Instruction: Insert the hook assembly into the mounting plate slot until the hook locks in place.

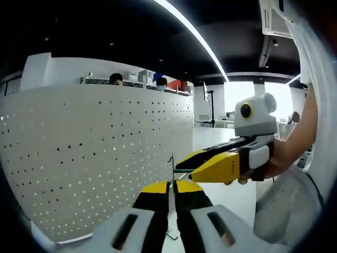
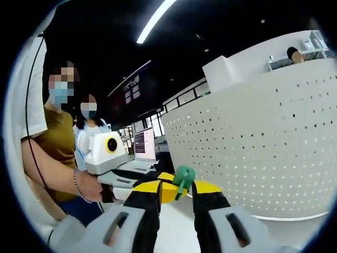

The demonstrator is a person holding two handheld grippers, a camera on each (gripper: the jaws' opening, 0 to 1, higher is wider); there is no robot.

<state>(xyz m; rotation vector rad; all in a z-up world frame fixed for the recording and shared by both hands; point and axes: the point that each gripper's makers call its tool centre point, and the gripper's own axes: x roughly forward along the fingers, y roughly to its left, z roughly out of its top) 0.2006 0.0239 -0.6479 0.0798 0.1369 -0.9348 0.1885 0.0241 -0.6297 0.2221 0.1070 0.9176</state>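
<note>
Two grippers meet in mid-air before the perforated white wall (image 1: 100,158). Left gripper (image 1: 169,192) has its jaws clamped on the thin mounting plate (image 1: 171,174), held edge-on. Right gripper (image 2: 176,192) pinches the green hook assembly (image 2: 184,178), right beside the plate.

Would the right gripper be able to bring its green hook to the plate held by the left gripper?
Probably yes: the green hook already sits beside the left gripper, with nothing visible between.
</note>
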